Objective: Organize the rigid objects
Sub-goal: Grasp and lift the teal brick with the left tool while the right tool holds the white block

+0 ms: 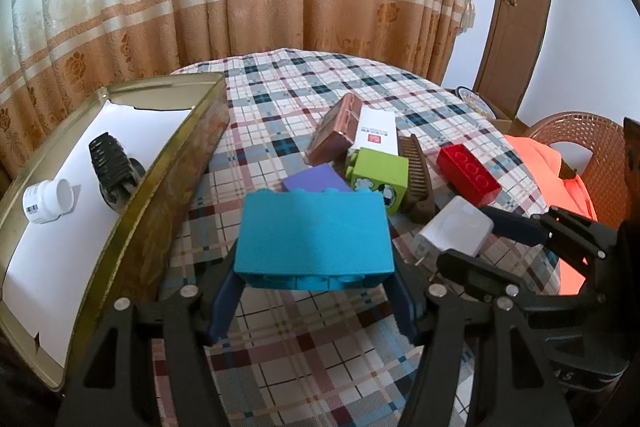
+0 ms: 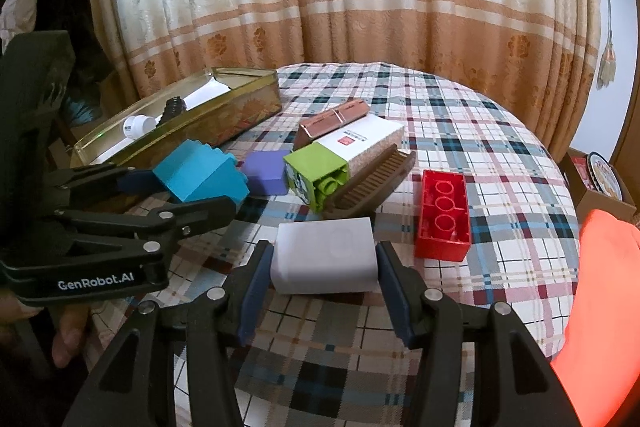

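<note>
We have the left gripper (image 1: 316,291) clamped on the blue block (image 1: 314,231), fingers on its two short ends, the block lifted clear of the checked tablecloth (image 1: 304,367) just beside the long tin tray (image 1: 176,163) at the table's left edge. The right gripper (image 2: 320,291) has its pads pressed against the two sides of the white charger (image 2: 325,255), near the front edge of the table; we cannot tell whether the charger is off the cloth.

The block looks to us like hollow hard plastic: light, stiff, smooth-sided, so the flat ends are the right place to pinch, and a grip near the middle of its height should keep it from pivoting. The charger is likely denser and glossy, with rounded corners, so we would keep the pads on its flat faces and away from the prongs.

Already in the tray lie a white bottle (image 1: 47,202) and a black hair clip (image 1: 114,171). The red block (image 2: 443,215), green block (image 2: 318,173) and purple block (image 2: 267,171) wait mid-table.
</note>
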A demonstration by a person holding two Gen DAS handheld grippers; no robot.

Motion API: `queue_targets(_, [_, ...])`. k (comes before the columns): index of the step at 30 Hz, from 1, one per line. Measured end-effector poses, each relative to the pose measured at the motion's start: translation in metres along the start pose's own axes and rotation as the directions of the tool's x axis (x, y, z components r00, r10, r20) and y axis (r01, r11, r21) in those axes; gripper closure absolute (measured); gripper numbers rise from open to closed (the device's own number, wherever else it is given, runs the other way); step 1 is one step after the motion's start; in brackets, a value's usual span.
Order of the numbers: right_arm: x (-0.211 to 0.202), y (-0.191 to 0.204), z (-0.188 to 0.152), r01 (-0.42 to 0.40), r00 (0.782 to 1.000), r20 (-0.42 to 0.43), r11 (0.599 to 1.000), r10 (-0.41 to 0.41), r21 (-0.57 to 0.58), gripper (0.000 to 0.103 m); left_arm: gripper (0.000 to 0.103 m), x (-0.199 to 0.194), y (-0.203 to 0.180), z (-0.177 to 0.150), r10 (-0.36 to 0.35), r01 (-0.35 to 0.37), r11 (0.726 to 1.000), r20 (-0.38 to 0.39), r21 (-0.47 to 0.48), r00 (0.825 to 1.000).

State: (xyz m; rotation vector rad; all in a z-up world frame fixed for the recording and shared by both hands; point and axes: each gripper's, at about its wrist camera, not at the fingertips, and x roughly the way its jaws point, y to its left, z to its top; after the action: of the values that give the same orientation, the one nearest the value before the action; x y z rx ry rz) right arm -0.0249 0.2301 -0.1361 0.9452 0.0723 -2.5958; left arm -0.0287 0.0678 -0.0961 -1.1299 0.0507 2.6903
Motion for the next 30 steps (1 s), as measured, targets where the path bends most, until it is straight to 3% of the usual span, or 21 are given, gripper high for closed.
queue_targets(11, [-0.002, -0.003, 0.004, 0.010, 1.000, 0.008, 1.000, -0.010, 0.000, 0.048, 0.039, -0.005, 0.002, -0.002, 0.050, -0.050, 0.999, 0.009, 0.000, 0.999])
queue_targets(30, [-0.010, 0.000, 0.009, 0.016, 0.999, 0.028, 1.000, -0.016, -0.013, 0.048, 0.039, -0.028, 0.006, 0.002, 0.057, -0.057, 0.998, 0.053, -0.006, 0.997])
